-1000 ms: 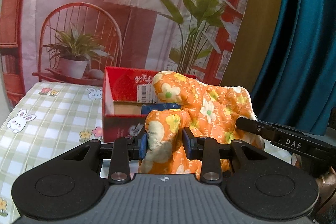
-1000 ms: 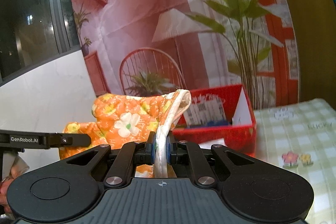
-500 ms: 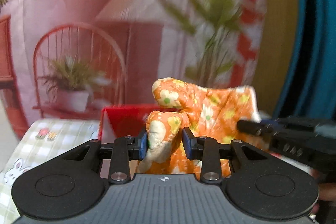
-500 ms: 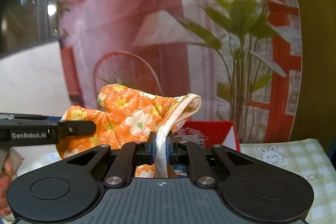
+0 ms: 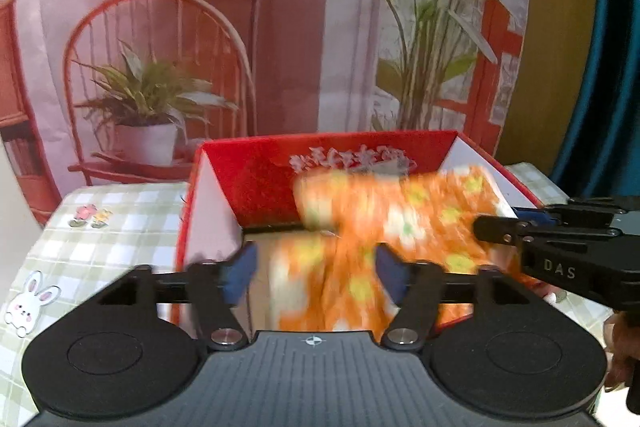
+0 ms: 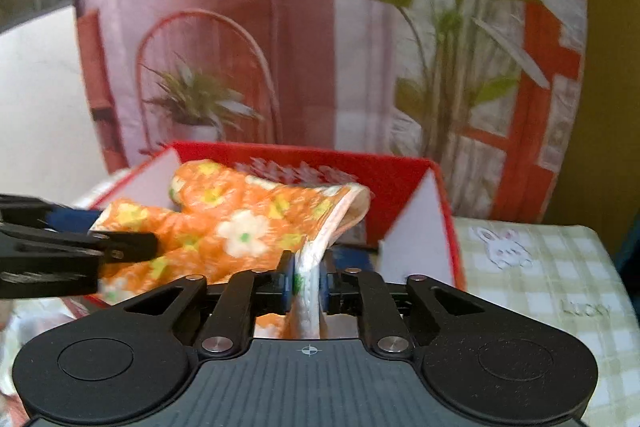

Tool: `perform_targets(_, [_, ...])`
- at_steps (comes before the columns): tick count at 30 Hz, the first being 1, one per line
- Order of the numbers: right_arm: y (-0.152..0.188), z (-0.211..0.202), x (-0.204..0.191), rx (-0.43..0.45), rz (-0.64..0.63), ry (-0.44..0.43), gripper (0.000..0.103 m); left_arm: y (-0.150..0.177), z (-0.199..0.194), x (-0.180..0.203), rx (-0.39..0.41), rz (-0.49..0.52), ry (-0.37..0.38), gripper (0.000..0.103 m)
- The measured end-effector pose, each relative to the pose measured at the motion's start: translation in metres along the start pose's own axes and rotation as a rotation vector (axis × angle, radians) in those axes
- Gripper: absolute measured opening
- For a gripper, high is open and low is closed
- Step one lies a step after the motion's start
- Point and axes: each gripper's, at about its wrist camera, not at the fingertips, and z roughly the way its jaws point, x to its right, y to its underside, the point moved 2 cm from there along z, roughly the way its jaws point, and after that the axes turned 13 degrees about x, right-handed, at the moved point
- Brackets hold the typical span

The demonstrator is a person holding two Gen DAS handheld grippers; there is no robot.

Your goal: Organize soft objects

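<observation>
The orange floral cloth (image 5: 400, 227) is dropping over the red box (image 5: 248, 179), just ahead of both tongs. Left tongs (image 5: 312, 267) are opening wide around it, apparently letting go; right tongs (image 6: 308, 279) are barely parting, its edge still between them.

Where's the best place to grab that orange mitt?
Grip the mitt by its trimmed cuff edge, coming from the near side of the red box. The edge hangs thin and upright, fitting narrow jaws; the padded body is bulkier.
</observation>
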Motion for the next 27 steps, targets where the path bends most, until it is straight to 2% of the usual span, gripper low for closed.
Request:
perform_targets(2, [0.002,-0.004,0.003,0.005,-0.010,0.029,0.021,-0.003,-0.001,-0.003,0.015,0.000,-0.003,0.080])
perform_targets(4, [0.002,-0.010,0.006,0.017,-0.023,0.046,0.021,-0.006,-0.007,-0.006,0.013,-0.007,0.007,0.097])
perform_targets(6, [0.000,-0.017,0.007,0.028,-0.034,0.048,0.021,-0.010,-0.015,-0.009,0.011,-0.021,0.028,0.103])
perform_targets(10, [-0.004,-0.037,0.003,0.061,-0.036,0.030,0.022,-0.011,-0.031,-0.018,-0.005,-0.096,0.053,0.103])
perform_targets(14, [-0.003,-0.061,-0.004,0.088,-0.016,-0.013,0.035,-0.005,-0.049,-0.030,0.007,-0.145,0.039,0.103])
perform_targets(16, [0.001,-0.074,-0.009,0.097,-0.013,-0.035,0.043,-0.001,-0.060,-0.033,0.027,-0.130,0.028,0.103])
perform_targets(18, [0.006,-0.086,-0.013,0.105,-0.009,-0.044,0.051,0.004,-0.072,-0.035,0.036,-0.084,-0.025,0.103])
perform_targets(21, [0.015,-0.104,-0.019,0.115,0.006,-0.075,0.050,0.013,-0.087,-0.035,0.024,-0.018,-0.121,0.102])
perform_targets(27, [0.045,-0.139,-0.036,0.122,0.053,-0.134,0.047,0.037,-0.119,-0.035,0.027,-0.104,-0.032,0.096])
